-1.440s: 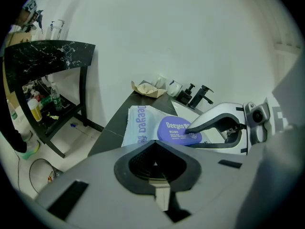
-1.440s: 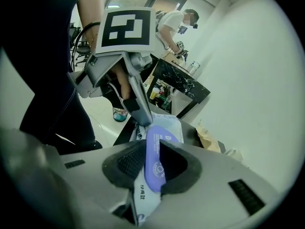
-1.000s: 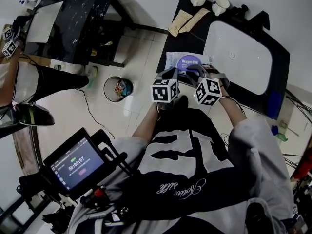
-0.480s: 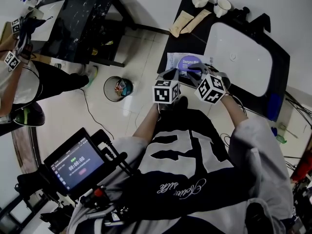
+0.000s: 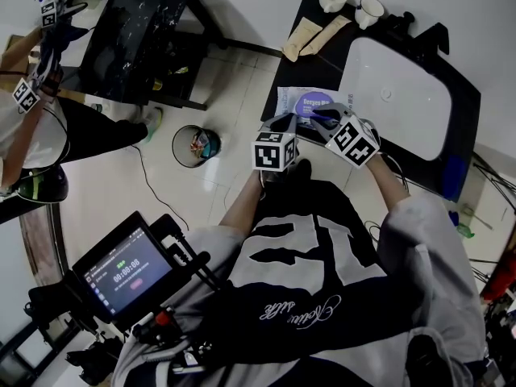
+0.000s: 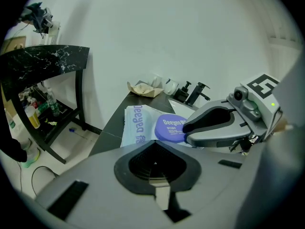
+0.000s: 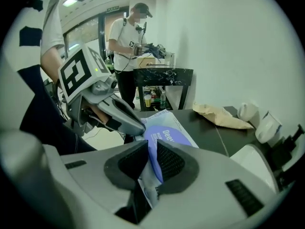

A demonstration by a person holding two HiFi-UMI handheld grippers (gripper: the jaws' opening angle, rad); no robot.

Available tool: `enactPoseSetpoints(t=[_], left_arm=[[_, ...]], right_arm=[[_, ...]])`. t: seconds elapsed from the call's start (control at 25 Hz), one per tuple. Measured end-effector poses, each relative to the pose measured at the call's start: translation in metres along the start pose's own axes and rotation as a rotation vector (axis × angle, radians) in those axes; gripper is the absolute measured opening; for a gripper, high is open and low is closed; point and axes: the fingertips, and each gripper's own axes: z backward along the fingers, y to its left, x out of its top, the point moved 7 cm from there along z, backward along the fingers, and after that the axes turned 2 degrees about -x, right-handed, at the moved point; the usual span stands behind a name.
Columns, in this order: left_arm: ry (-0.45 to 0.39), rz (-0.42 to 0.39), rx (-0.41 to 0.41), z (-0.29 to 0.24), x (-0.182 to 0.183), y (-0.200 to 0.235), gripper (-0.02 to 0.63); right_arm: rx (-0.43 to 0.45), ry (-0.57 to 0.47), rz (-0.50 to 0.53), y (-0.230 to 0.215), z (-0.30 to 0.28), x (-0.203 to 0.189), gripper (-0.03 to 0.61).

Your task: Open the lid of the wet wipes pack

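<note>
Your wet wipes pack [image 5: 289, 99] lies flat on the dark worktop [image 5: 300, 59], just beside the white sink [image 5: 395, 95], on the side of the basin toward your left arm. Its round purple lid [image 5: 314, 102] sits on the end of the pack nearest the sink.

Your right tool [image 7: 151, 151] comes in from the sink side. Its jaws are nearly together and clamped on the near edge of the lid, with a fold of the pack's pale film caught between the pads as well. The lid tilts up into the jaws. From the left gripper view I cannot tell whether it has come clear of the pack.

Your left tool [image 6: 155, 147] has its jaws drawn together with nothing between them. It points toward the sink, and its tip is at the pack's edge that is farther from the sink. I cannot tell whether it is pressing there.

Two brown paper bags [image 5: 310, 32] lie on the worktop beyond the pack, along the same side of the sink. Two white cups [image 5: 348, 4] stand at the sink's far corner.
</note>
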Motion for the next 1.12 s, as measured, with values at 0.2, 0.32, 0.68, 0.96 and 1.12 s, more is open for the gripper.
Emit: enactPoseSetpoints(t=[0.2, 0.32, 0.68, 0.96, 1.12], left_arm=[[0.003, 0.008, -0.008, -0.001, 0.0, 0.001, -0.002], [0.016, 0.01, -0.016, -0.001, 0.0, 0.001, -0.002], [0.016, 0.003, -0.019, -0.001, -0.001, 0.001, -0.002], [0.016, 0.014, -0.024, -0.002, -0.001, 0.0, -0.002], [0.01, 0.029, -0.021, -0.002, 0.0, 0.0, -0.002]], right_arm=[[-0.004, -0.02, 0.012, 0.001, 0.001, 0.0, 0.055], [-0.075, 0.06, 0.43, 0.017, -0.006, 0.001, 0.055], [-0.039, 0.127, 0.376, 0.014, -0.011, 0.005, 0.051], [-0.068, 0.033, 0.215, 0.007, -0.004, 0.005, 0.041], [-0.078, 0.014, 0.178, 0.005, -0.003, 0.007, 0.04]])
